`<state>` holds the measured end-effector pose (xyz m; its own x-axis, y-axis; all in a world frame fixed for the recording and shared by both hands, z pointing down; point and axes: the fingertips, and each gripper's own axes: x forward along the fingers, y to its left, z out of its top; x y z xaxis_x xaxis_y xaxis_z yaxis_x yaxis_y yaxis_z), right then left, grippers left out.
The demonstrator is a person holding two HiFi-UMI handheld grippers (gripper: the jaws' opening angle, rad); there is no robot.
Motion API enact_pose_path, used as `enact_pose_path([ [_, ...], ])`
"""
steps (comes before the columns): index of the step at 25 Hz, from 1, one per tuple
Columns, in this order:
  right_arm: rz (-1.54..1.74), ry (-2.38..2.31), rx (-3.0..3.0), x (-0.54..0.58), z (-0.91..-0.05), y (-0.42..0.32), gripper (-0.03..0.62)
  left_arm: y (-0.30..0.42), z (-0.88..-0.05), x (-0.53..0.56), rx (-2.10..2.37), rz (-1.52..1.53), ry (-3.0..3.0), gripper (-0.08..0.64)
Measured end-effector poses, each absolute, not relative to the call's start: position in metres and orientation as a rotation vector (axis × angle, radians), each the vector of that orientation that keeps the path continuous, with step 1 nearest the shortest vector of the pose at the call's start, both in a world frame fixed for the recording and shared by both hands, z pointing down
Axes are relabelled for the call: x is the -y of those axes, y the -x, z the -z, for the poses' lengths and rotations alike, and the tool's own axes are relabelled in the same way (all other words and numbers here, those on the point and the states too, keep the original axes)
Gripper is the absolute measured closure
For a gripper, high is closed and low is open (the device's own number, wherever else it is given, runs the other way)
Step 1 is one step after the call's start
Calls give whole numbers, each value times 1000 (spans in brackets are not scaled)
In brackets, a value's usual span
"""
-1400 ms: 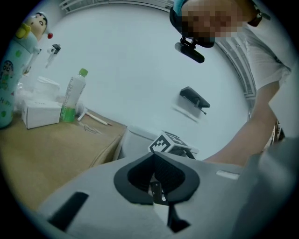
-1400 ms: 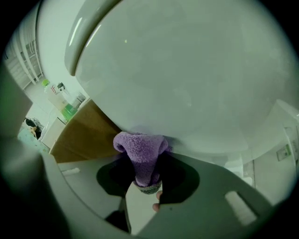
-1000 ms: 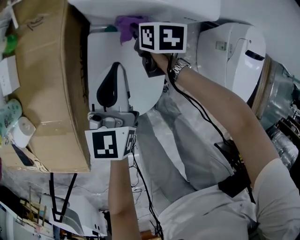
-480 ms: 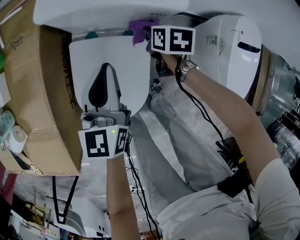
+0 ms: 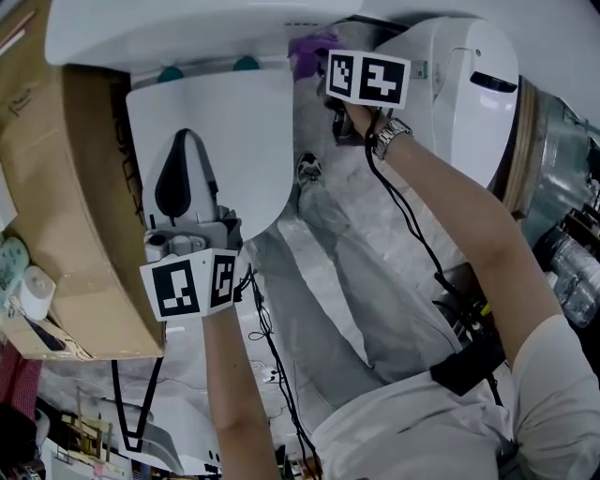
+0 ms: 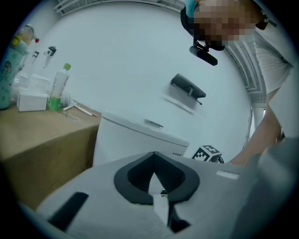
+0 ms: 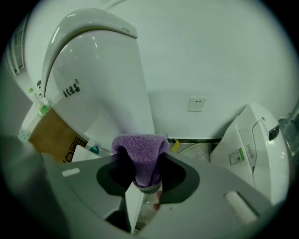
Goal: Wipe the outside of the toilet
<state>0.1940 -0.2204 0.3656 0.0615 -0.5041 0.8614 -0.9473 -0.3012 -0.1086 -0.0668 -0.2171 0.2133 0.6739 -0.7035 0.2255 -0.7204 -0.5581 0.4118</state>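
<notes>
Toilet (image 5: 225, 94) with lid (image 5: 258, 178) down, next to cardboard box (image 5: 75, 187). Right hand-held gripper (image 7: 144, 181) pinching purple cloth (image 7: 140, 149) near the tank (image 5: 187, 23); left hand-held gripper (image 6: 156, 184) pressed together, empty, above the lid.

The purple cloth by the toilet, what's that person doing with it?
A person holds a gripper in each hand, set to wipe a toilet. The right gripper has its fingers shut on the purple cloth, up beside the back corner of the toilet lid, just under the tank. Whether the cloth touches anything I can't tell. The left gripper is shut on nothing and hangs over the closed lid.
</notes>
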Motion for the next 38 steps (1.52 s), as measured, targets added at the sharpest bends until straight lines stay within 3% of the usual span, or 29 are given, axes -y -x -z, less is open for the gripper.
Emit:
enact_pose_path([
  [8,-1304,-1724,1471,208,-388,-108,454,103,-219,241,1145,-67,-2390,554],
  [24,-1312,-1571,1683,327,-421,97,454,175,-230,271,1190,5,-2308,554],
  [38,-1287,-1651,1587,337,-433,58,454,191,-234,260,1207,-14,-2323,554],
])
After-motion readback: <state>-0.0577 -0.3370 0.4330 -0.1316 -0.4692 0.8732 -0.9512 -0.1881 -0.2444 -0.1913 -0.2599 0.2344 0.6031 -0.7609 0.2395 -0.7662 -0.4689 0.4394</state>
